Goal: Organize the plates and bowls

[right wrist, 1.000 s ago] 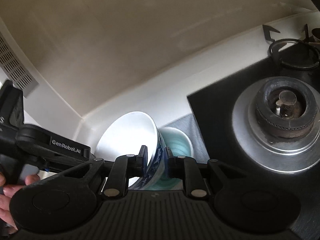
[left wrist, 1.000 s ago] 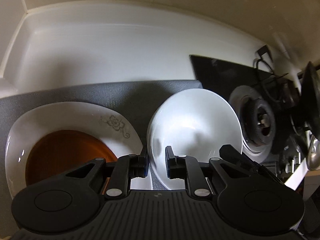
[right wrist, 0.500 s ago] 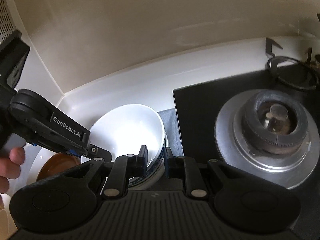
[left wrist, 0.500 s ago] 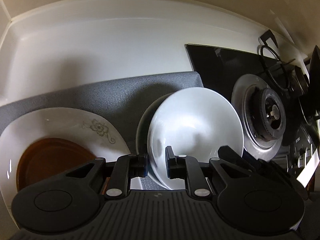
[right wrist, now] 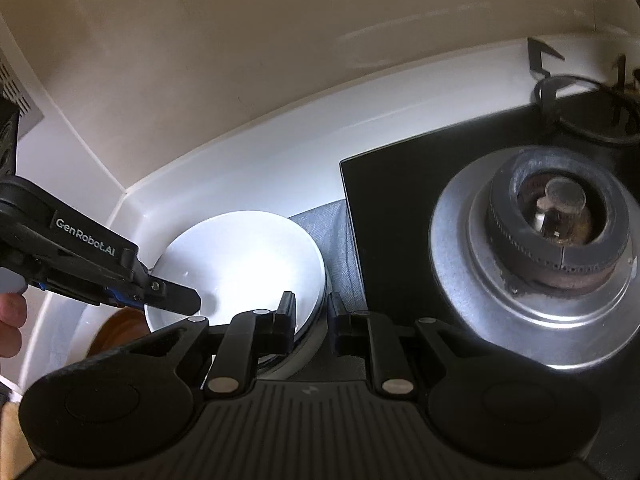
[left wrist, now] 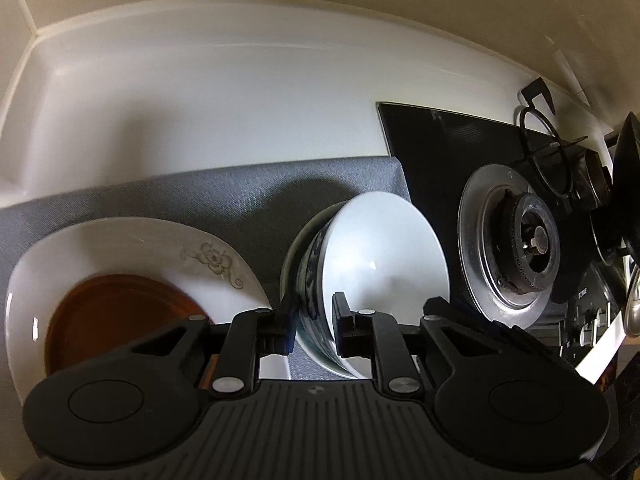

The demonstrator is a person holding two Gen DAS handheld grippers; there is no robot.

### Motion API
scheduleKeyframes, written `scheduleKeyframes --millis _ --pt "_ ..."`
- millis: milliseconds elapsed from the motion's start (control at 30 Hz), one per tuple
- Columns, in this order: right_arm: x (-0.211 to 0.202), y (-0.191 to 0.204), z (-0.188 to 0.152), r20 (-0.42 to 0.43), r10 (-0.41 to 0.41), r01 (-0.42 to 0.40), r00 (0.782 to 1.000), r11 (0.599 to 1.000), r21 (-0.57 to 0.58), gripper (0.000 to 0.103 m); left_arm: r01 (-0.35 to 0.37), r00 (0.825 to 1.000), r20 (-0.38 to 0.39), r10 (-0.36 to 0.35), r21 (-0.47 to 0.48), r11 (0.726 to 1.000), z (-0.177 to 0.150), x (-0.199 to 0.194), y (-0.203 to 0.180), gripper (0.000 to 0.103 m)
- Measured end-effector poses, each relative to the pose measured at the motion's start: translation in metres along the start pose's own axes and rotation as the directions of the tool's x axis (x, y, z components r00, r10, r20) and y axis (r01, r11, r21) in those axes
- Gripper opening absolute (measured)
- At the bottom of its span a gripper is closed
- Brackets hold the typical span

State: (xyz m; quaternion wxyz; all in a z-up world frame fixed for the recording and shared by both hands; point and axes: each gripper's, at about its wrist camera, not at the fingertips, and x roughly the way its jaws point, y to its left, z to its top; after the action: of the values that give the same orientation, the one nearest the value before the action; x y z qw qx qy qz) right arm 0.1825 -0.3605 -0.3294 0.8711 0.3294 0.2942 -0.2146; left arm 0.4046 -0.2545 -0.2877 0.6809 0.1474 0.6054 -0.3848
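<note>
The white bowl [left wrist: 384, 256] is sitting in another bowl [left wrist: 289, 264] at the gray mat's [left wrist: 224, 196] right edge. The left gripper [left wrist: 314, 312] and right gripper [right wrist: 308, 312] are both pinching its rim.

We are in a home kitchen: a black glass gas hob [right wrist: 400, 216] with a round steel burner [right wrist: 552, 256] fills the right, beside a white countertop [left wrist: 224, 120] under a beige wall [right wrist: 240, 40].
</note>
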Motion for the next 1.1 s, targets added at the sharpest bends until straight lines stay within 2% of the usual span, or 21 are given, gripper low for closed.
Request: scheduleKeyframes --millis 100,233,300,400,500,533,600,633,733,933,1033,1067,1100 --pt "-0.002 -0.008 0.0 0.009 0.043 -0.043 0.999 0.997 0.056 0.02 -0.011 1.0 0.016 0.011 0.028 1.0 -0.001 -0.002 0.0 0.018" --pt "-0.001 -0.005 0.003 0.007 0.033 -0.033 0.999 0.995 0.092 0.023 -0.002 1.0 0.022 0.001 0.025 1.0 0.001 -0.002 0.002 0.018" --pt "-0.002 -0.007 0.001 0.014 0.046 -0.047 0.999 0.993 0.11 0.024 -0.036 0.998 0.051 0.033 0.071 0.997 0.002 -0.004 -0.002 0.019" --pt "-0.003 -0.014 -0.003 0.013 0.062 -0.063 0.998 0.983 0.171 0.024 -0.115 0.989 0.115 0.097 0.164 0.98 0.004 -0.001 -0.012 0.026" --pt "0.0 -0.014 -0.008 0.013 0.075 -0.076 0.997 0.977 0.2 0.031 -0.118 0.991 0.085 0.105 0.166 0.979 0.008 0.013 -0.012 0.03" --pt "0.0 -0.013 -0.009 0.012 0.078 -0.079 0.997 0.977 0.2 0.035 -0.11 0.993 0.07 0.1 0.168 0.98 0.009 0.018 -0.013 0.031" --pt "-0.001 -0.011 -0.011 0.018 0.074 -0.076 0.997 0.978 0.193 0.036 -0.104 0.994 0.046 0.096 0.212 0.972 0.006 0.027 -0.019 0.032" --pt "-0.001 -0.01 -0.011 0.025 0.066 -0.07 0.998 0.979 0.19 0.032 -0.11 0.994 0.032 0.105 0.237 0.965 0.005 0.032 -0.023 0.035" --pt "-0.001 -0.008 -0.012 0.027 0.039 -0.044 0.999 0.983 0.18 0.028 -0.165 0.986 0.04 0.16 0.251 0.954 -0.001 0.035 -0.032 0.033" --pt "-0.021 -0.003 -0.012 -0.014 -0.057 0.058 0.998 0.994 0.094 0.027 -0.11 0.993 -0.013 0.116 0.238 0.965 -0.028 0.034 -0.04 0.033" --pt "-0.023 -0.008 -0.012 -0.038 -0.062 0.065 0.997 0.995 0.073 0.027 -0.147 0.989 0.038 0.141 0.283 0.948 -0.042 0.036 -0.052 0.039" --pt "-0.022 -0.008 -0.012 -0.04 -0.064 0.067 0.997 0.996 0.06 0.028 -0.15 0.989 0.041 0.144 0.29 0.945 -0.044 0.038 -0.055 0.046" --pt "-0.019 -0.009 -0.013 -0.046 -0.067 0.07 0.997 0.996 0.049 0.028 -0.153 0.988 0.044 0.147 0.29 0.945 -0.044 0.04 -0.057 0.047"
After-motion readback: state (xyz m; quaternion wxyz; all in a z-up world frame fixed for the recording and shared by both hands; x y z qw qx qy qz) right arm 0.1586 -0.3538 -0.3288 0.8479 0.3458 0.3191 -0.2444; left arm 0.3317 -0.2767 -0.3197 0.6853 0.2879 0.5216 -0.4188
